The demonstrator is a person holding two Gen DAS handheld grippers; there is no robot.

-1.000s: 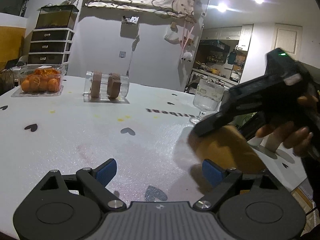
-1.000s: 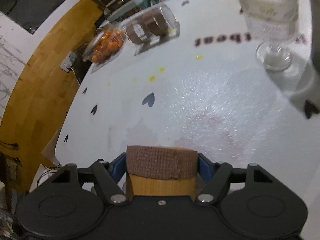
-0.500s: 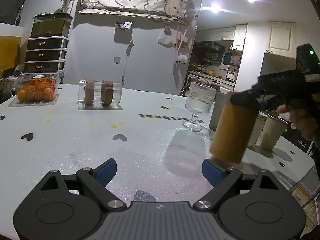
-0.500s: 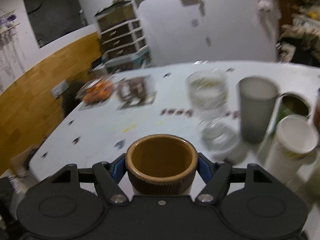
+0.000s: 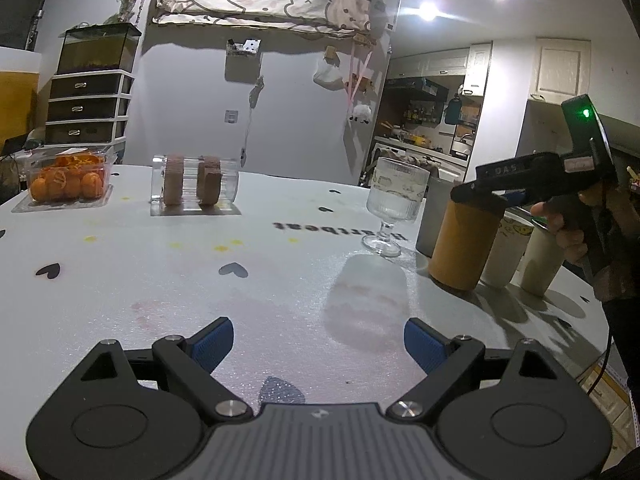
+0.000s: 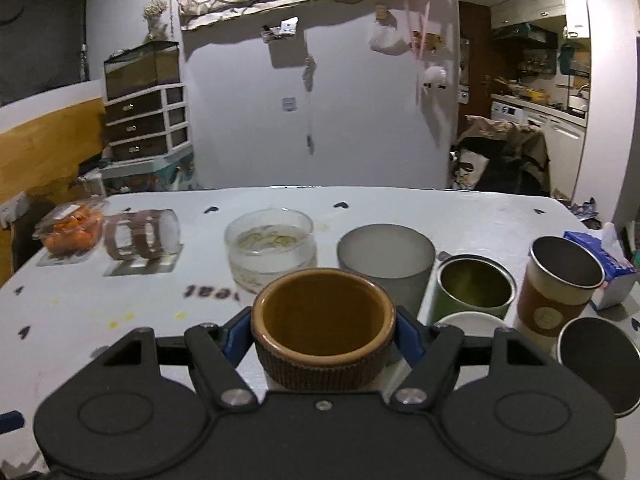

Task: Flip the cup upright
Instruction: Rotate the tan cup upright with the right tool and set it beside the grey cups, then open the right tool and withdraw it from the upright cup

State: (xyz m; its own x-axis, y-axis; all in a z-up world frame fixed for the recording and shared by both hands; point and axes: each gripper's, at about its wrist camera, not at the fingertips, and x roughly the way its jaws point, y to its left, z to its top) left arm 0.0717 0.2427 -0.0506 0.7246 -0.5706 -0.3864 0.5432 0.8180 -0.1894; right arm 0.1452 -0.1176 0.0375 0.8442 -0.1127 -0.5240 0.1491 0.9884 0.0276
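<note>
The brown cup (image 6: 323,320) with a woven band at its rim is upright, mouth up, between the blue pads of my right gripper (image 6: 323,330), which is shut on its rim. In the left wrist view the same cup (image 5: 462,246) stands upright with its base on the white table, and the right gripper (image 5: 486,194) grips its top. My left gripper (image 5: 318,342) is open and empty, low over the table's near side, well left of the cup.
A stemmed glass (image 5: 394,206), a grey tumbler (image 6: 386,264), a green mug (image 6: 472,286), a sleeved steel cup (image 6: 560,284) and more cups crowd round the brown cup. A lying clear jar (image 5: 194,184) and an orange tub (image 5: 66,180) sit far left.
My right gripper turned the brown cup from lying on its side to upright and lowered it onto the table by the other cups. The left gripper stayed in place.
</note>
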